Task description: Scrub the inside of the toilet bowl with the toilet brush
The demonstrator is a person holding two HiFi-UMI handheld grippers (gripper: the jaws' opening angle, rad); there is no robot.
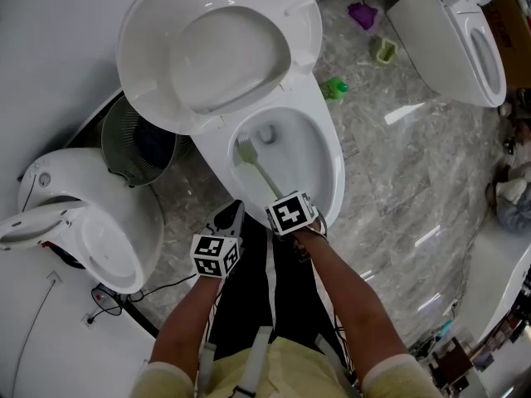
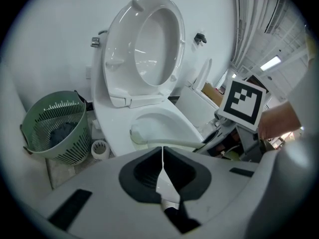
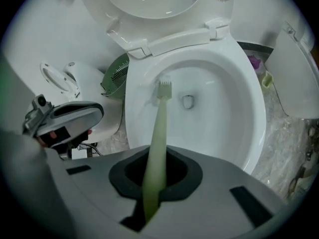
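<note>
Clamping the toilet brush [image 3: 159, 121], right gripper [image 3: 152, 183] points it into bowl [image 3: 237, 113]; left gripper [image 2: 163, 171] closed

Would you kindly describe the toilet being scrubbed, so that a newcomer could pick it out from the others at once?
On the grey marbled floor, find the middle toilet of three, with the green mesh basket beside it. Its seat is raised upright, and it alone has a pale green toilet brush reaching into its bowl, held in the right gripper's jaws.

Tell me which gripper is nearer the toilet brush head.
Right. The right gripper holds the toilet brush by its handle, behind the head; the left gripper, shut, hangs farther back-left.
</note>
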